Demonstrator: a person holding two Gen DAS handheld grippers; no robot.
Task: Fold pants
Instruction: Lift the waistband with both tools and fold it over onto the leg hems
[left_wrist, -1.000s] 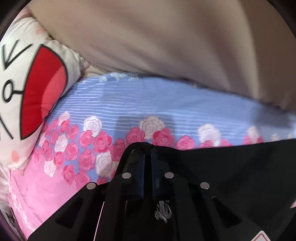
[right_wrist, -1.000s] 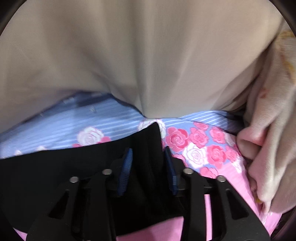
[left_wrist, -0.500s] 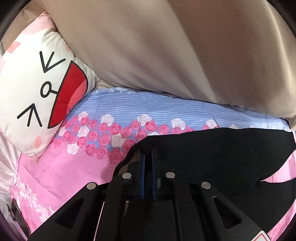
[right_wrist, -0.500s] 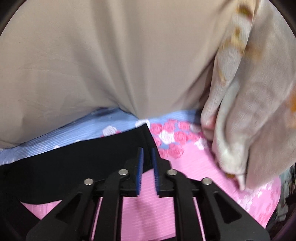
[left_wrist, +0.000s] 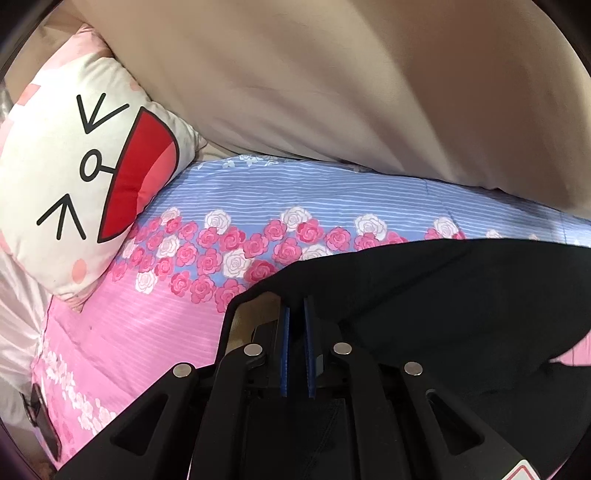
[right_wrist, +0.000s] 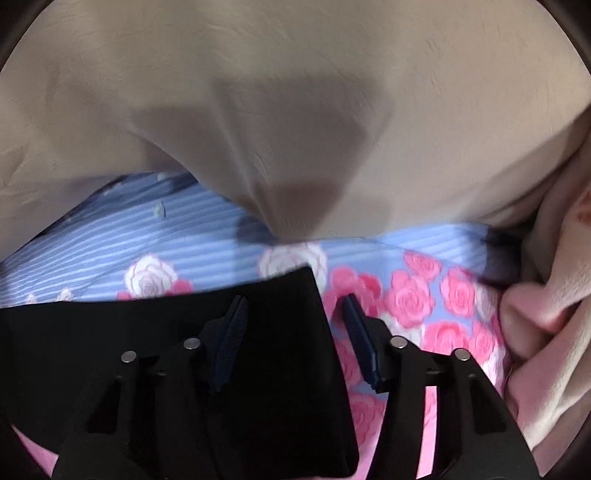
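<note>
1. The black pants lie on the rose-printed bedsheet, below the big beige cushion in both views.
2. Only the left wrist view shows the cartoon-face pillow, left of the pants and touching the beige cushion.
3. Left gripper: blue pads nearly together, clamped on a corner edge of the pants, with tan lining showing beside it.
4. Only the right wrist view shows the pink blanket, bunched right of the pants.
5. Right gripper: jaws spread apart over the pants' right corner, one finger above the cloth and one over the sheet.
</note>
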